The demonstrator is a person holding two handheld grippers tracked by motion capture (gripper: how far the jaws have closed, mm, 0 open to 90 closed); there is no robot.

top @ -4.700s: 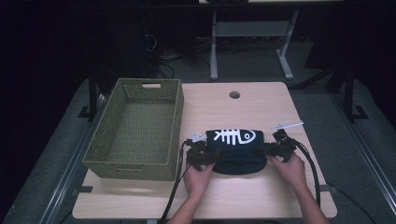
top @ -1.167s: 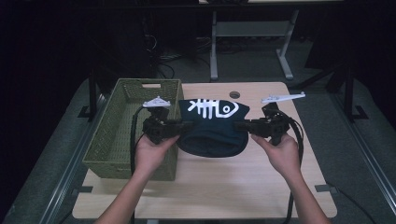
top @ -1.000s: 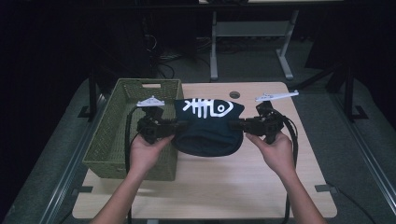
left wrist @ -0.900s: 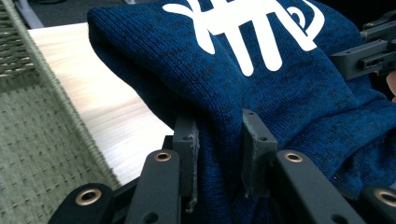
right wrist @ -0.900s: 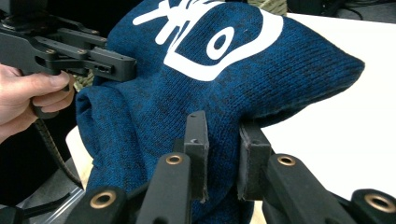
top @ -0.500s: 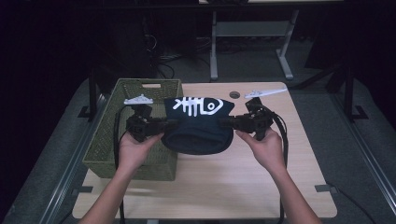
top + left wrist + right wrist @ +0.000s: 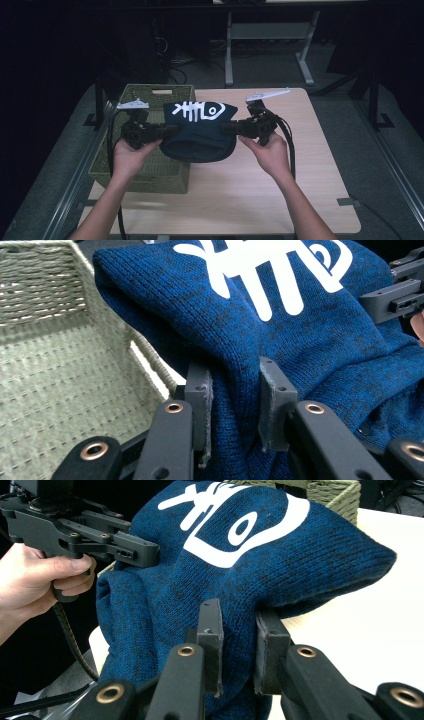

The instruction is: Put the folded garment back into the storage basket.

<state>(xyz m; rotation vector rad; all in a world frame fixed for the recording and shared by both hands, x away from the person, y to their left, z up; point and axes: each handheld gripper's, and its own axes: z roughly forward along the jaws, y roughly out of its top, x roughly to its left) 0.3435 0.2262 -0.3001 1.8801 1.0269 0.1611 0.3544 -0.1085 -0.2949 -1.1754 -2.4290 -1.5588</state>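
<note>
1. Above the basket's [image 7: 150, 170] 3 o'clock rim hangs my folded blue sweater [image 7: 200, 142].
2. Left gripper [image 7: 167, 131] and right gripper [image 7: 227, 129] each pinch a bunched end.
3. It looks soft and saggy; holding both ends suits it.

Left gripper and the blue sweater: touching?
Touching. The left gripper view shows the left gripper with both jaws pressed into a fold of the sweater, knit bunched between them, above the basket edge.

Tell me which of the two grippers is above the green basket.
The left gripper: it holds the blue sweater at the green basket's right wall. The right gripper, also clamped on the sweater, is over the bare table.
</note>
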